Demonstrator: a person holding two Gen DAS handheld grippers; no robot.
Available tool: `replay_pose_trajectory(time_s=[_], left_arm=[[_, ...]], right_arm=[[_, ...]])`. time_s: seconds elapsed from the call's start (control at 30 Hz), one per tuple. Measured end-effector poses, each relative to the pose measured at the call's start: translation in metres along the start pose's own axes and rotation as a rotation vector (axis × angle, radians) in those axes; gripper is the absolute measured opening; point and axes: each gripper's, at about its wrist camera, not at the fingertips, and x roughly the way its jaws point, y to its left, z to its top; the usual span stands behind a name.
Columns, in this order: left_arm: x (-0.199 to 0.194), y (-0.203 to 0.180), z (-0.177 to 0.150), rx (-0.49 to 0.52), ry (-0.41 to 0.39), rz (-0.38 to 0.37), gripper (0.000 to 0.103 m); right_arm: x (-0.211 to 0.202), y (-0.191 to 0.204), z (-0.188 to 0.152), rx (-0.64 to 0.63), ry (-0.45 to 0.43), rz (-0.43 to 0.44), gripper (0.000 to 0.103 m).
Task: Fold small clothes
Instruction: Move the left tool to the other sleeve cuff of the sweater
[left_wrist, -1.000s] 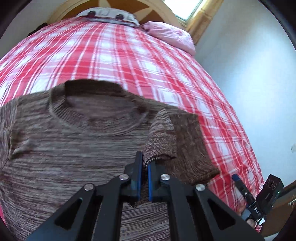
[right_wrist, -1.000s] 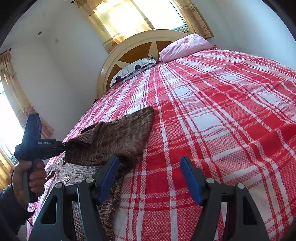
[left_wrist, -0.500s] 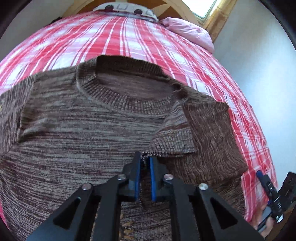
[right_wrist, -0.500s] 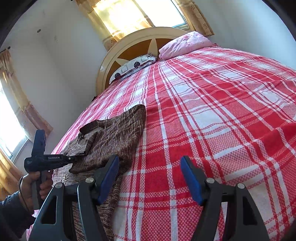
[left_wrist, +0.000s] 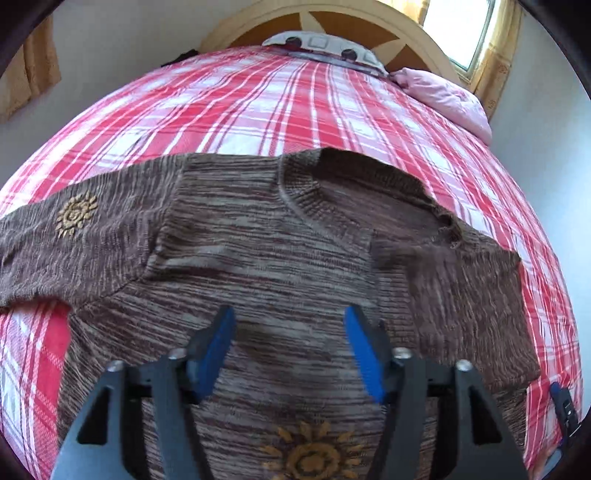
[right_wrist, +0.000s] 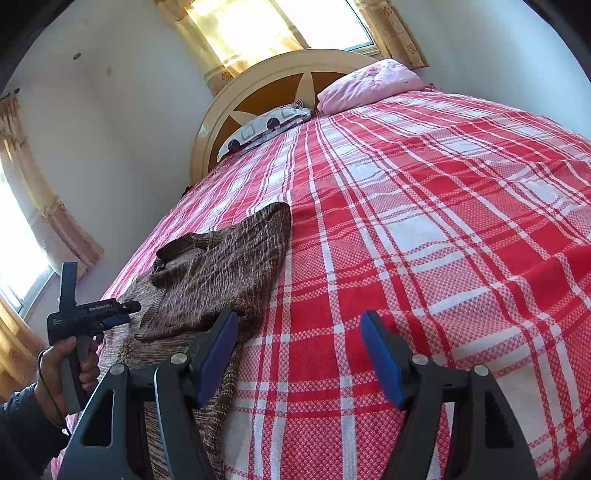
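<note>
A small brown knitted sweater (left_wrist: 258, 258) with orange sun patches lies flat on the red plaid bed. Its right sleeve (left_wrist: 454, 295) is folded in over the body; its left sleeve (left_wrist: 74, 236) lies spread out. My left gripper (left_wrist: 288, 347) is open and empty just above the chest of the sweater. It also shows in the right wrist view (right_wrist: 125, 314), held by a hand. My right gripper (right_wrist: 299, 354) is open and empty, low over the bedspread by the sweater's right edge (right_wrist: 221, 273).
The red and white plaid bedspread (right_wrist: 424, 229) covers the whole bed. A pink pillow (right_wrist: 369, 83) and a patterned pillow (right_wrist: 262, 125) lie by the wooden headboard (right_wrist: 273, 88). Walls and curtained windows stand behind and to the left.
My left gripper has opened and let go of the right sleeve cuff, which now lies folded on the sweater. It has drawn back and left. My right gripper has hardly moved.
</note>
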Motion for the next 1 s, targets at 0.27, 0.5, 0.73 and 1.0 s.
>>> replay_pose_trajectory(time_s=[0.27,0.5,0.73,1.0], left_arm=[[0.005,-0.056,-0.020,0.253,-0.007,0.095,0.070],[-0.002,-0.058,-0.031,0.438,-0.107,0.261,0.081],[-0.011,-0.013,-0.028,0.335,-0.067,0.236,0.086],[-0.039,0.054,-0.022,0.209,-0.097,0.226,0.088]], right_arm=[[0.001,-0.002,0.001,0.014,0.008,0.003,0.069],[0.005,-0.003,0.000,0.017,0.027,0.014,0.069],[0.005,-0.003,0.001,0.019,0.024,0.009,0.069],[0.000,-0.007,0.000,0.035,0.008,0.003,0.070]])
